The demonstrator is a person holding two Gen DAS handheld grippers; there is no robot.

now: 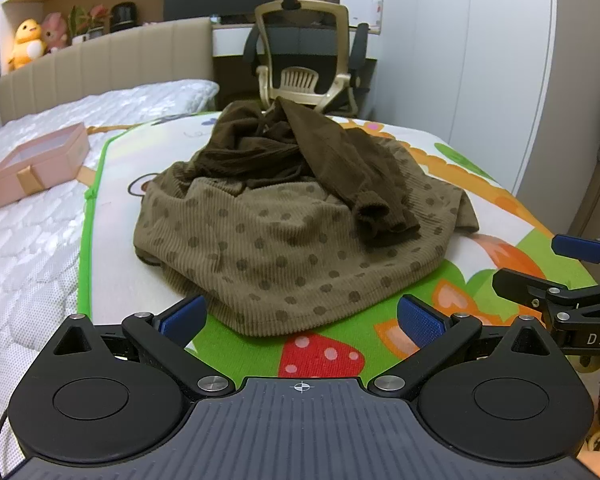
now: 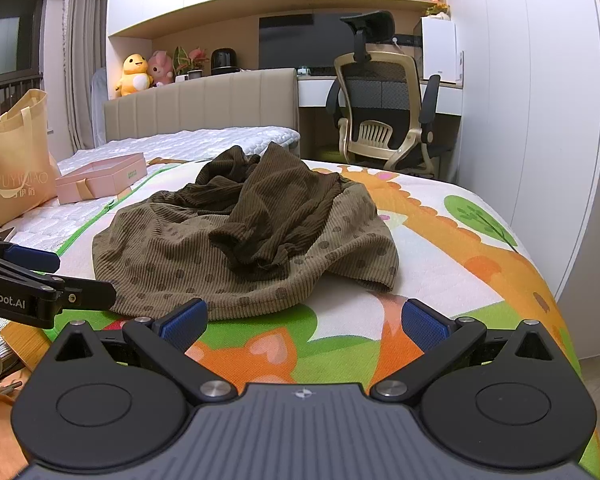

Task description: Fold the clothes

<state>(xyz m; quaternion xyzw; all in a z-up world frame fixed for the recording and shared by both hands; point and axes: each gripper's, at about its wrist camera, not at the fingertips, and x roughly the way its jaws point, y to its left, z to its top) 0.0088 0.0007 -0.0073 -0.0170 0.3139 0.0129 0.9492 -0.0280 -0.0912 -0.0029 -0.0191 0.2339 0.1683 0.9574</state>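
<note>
Blue-padded left gripper [image 1: 300,318] and right gripper [image 2: 304,320] hover spread.

Garment [image 1: 284,216] on mat [image 1: 480,184], box [image 1: 40,164] leftward

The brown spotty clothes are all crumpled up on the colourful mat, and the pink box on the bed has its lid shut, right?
Not quite. The pink box is open, not shut: the left wrist view shows straight into its pale inside. The rest is right: the brown spotty clothes lie crumpled on the colourful mat, and the box sits on the bed.
</note>
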